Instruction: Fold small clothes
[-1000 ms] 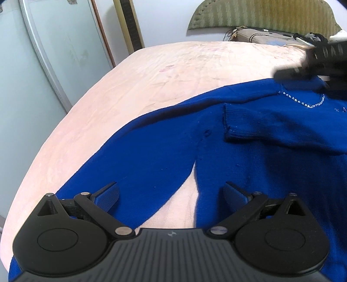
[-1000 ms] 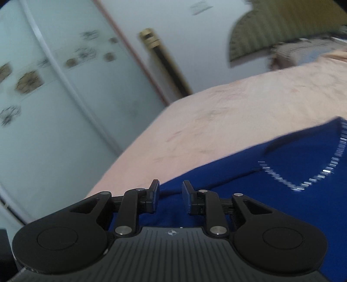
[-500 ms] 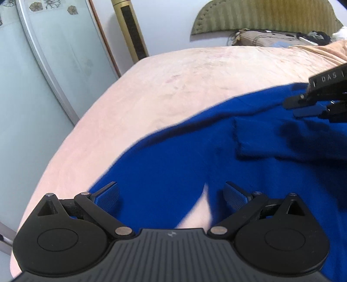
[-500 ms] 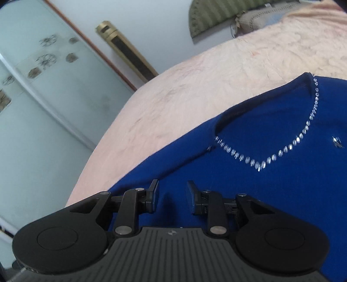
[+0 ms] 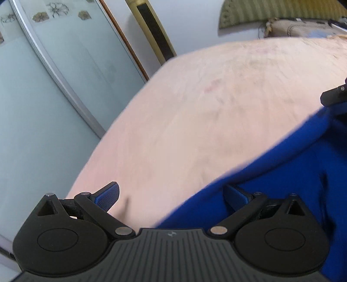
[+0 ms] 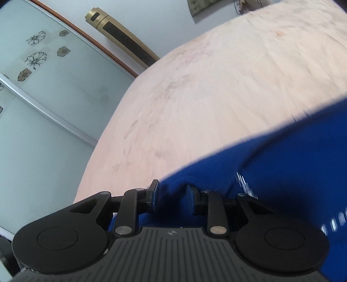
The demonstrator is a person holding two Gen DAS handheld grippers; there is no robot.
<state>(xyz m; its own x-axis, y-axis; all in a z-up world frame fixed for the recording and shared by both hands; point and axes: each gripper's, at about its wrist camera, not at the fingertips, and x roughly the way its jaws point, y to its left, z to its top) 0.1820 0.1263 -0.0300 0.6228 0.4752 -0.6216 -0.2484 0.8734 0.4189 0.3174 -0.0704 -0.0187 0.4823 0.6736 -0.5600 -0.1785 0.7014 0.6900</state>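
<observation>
A royal-blue knit sweater (image 5: 292,173) lies spread on a pale pink bed cover (image 5: 216,108). My left gripper (image 5: 171,191) is open wide. Its right finger is over the sweater's edge and its left finger over bare cover. Part of the right gripper (image 5: 334,94) shows at the far right, above the sweater. In the right wrist view the sweater (image 6: 271,162) fills the lower right, with a blurred rhinestone neckline (image 6: 245,184). My right gripper (image 6: 172,188) has a narrow gap. The sweater's edge sits in that gap, and the pads do not visibly press on it.
The bed's left edge (image 6: 97,151) drops off toward frosted sliding doors with flower prints (image 6: 34,58). A gold and black tower unit (image 5: 151,28) stands by the wall. An olive headboard (image 5: 271,15) and a beige bundle (image 5: 303,27) are at the far end.
Both views have swung left, so the sweater now sits at the lower right. The left gripper went from over the sweater's body to its edge. Neither gripper's gap has changed.
</observation>
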